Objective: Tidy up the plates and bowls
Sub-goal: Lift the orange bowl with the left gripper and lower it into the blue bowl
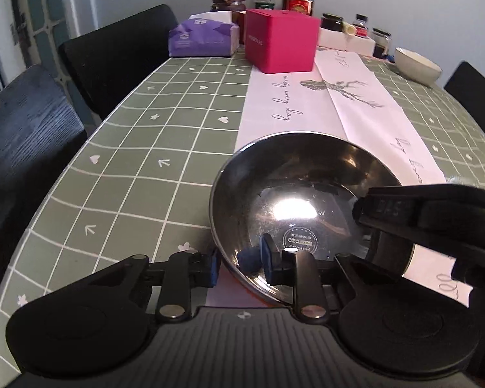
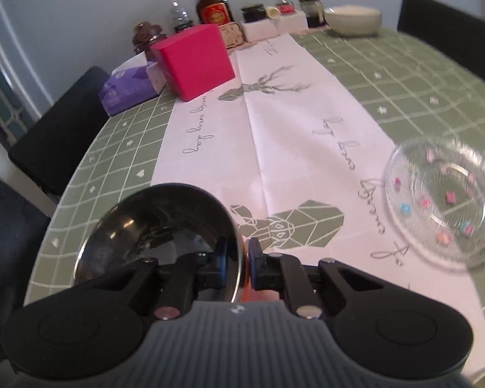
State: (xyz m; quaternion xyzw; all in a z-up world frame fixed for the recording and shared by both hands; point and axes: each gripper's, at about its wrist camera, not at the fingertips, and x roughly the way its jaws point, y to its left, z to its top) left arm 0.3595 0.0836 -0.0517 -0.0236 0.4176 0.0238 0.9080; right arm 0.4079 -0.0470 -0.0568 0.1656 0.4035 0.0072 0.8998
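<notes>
Worktop cloth point(image 1: 139, 174) is sage green with a white grid and tiny white hearts and arrows. White runner point(image 2: 291, 148) has grey geometric deer and cursive script. Shiny steel bowl point(image 1: 307, 200) near, clear glass dish point(image 2: 443, 203) with pink and blue flowers right, hot-pink box point(image 1: 279, 40) and purple tissue pack point(image 1: 200, 37) far.

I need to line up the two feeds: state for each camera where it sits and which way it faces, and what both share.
Left wrist view: on the left hand-held gripper, looking down across the green checked tablecloth; its fingers clamp the near rim of the shiny steel bowl, and the right hand-held gripper enters from the right.
Right wrist view: on the right hand-held gripper, pinching the same bowl's right rim, with a clear glass dish to the right.
Shared: the steel bowl, the pink box, the white bowl, the bottles.
</notes>
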